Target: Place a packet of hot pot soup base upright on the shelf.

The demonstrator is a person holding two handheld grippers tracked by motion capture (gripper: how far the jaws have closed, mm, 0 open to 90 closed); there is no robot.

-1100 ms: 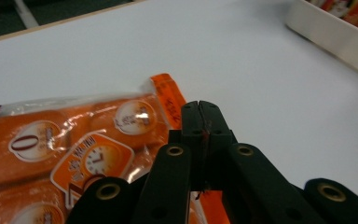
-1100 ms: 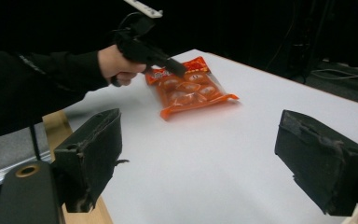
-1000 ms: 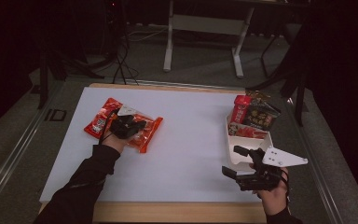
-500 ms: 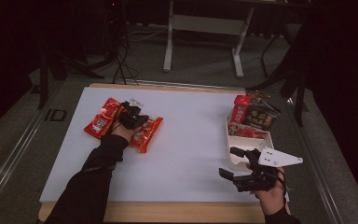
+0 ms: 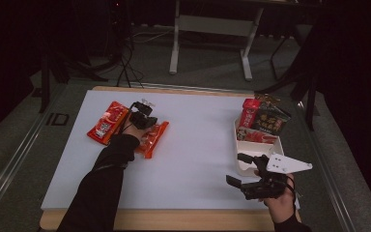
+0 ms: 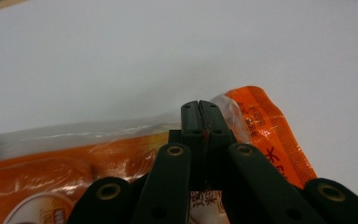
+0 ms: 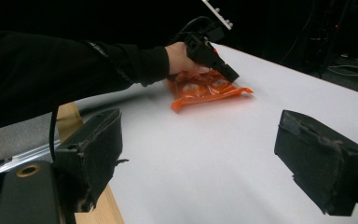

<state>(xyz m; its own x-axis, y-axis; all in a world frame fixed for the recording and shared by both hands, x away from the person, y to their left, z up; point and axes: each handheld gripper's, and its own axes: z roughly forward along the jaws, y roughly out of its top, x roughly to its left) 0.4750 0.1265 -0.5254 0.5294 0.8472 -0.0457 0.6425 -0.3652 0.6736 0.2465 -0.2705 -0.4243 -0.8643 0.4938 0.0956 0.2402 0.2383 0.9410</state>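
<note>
The orange packet (image 5: 153, 138) lies flat on the white bench (image 5: 198, 140), directly under the left gripper (image 5: 142, 117). In the left gripper view the two black jaws stand pressed together with a sliver of the packet's clear top seam pinched between their tips, so the left gripper (image 6: 199, 109) is clamped on the orange packet (image 6: 265, 135) at its edge. The packet's printed orange body spreads below and to both sides of the jaws, with bare white bench beyond them. The right gripper view shows the same grasp from across the bench: the left gripper (image 7: 214, 58) slants down onto the far end of the orange packet (image 7: 205, 91), with the person's hand and black sleeve (image 7: 74, 65) behind it.

Just to the left of the left gripper, touching or slightly tucked under the orange one, lies a red packet (image 5: 107, 122).

Well apart from all this, near the front right edge of the bench, the right gripper (image 5: 241, 169) hovers with its jaws wide apart and nothing between them; its padded fingers (image 7: 91, 149) frame only bare bench. Just beyond the right gripper sits a white tray (image 5: 244, 145), and at the tray's far end several dark and red snack packets (image 5: 265, 118) stand upright.
</note>
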